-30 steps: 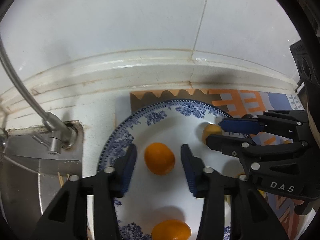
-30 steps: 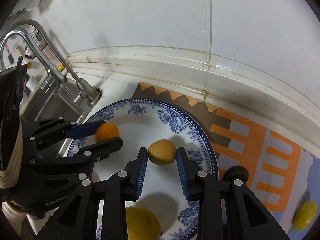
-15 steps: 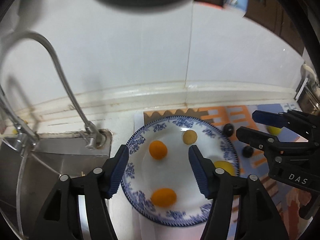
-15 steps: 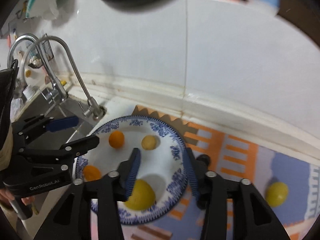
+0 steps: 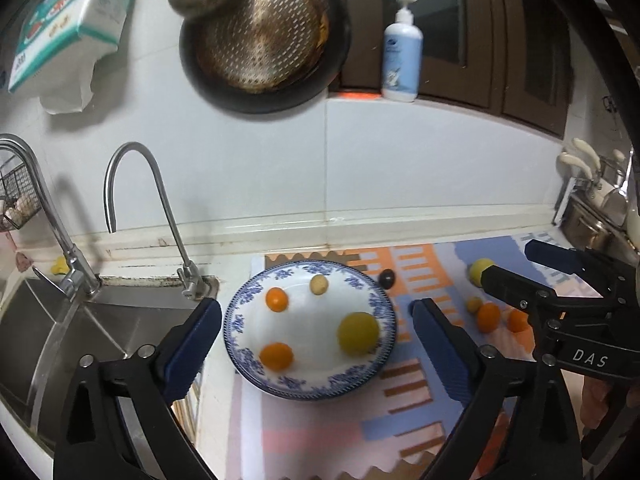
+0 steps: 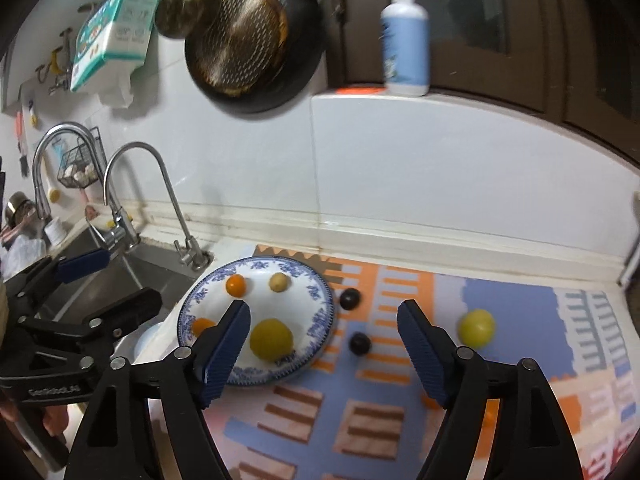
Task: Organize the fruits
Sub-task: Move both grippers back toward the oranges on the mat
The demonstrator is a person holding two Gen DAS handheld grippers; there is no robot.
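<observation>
A blue-patterned white plate (image 5: 246, 300) (image 6: 322, 300) holds two oranges (image 5: 277, 299) (image 5: 276, 356), a small tan fruit (image 5: 319, 284) (image 6: 278, 282) and a large yellow fruit (image 5: 359, 333) (image 6: 271, 339). On the mat to its right lie two dark plums (image 6: 350, 299) (image 6: 359, 344), a yellow fruit (image 6: 476, 328) (image 5: 482, 270) and small oranges (image 5: 489, 317). My left gripper (image 5: 316, 312) (image 6: 126, 278) hovers high above the plate, its jaws opening, holding nothing. My right gripper (image 6: 324, 312) (image 5: 514, 263) hangs beside it, jaws also opening and empty.
A patterned mat (image 5: 400, 400) covers the counter under the plate. A steel sink (image 5: 40, 340) with two faucets (image 5: 168, 208) lies to the left. A pan (image 5: 264, 40) hangs on the tiled wall and a soap bottle (image 5: 402, 52) stands on the ledge.
Both grippers rose and drew back from the plate while their jaws widened. The orange and the tan fruit that sat between the fingers stay on the plate.
</observation>
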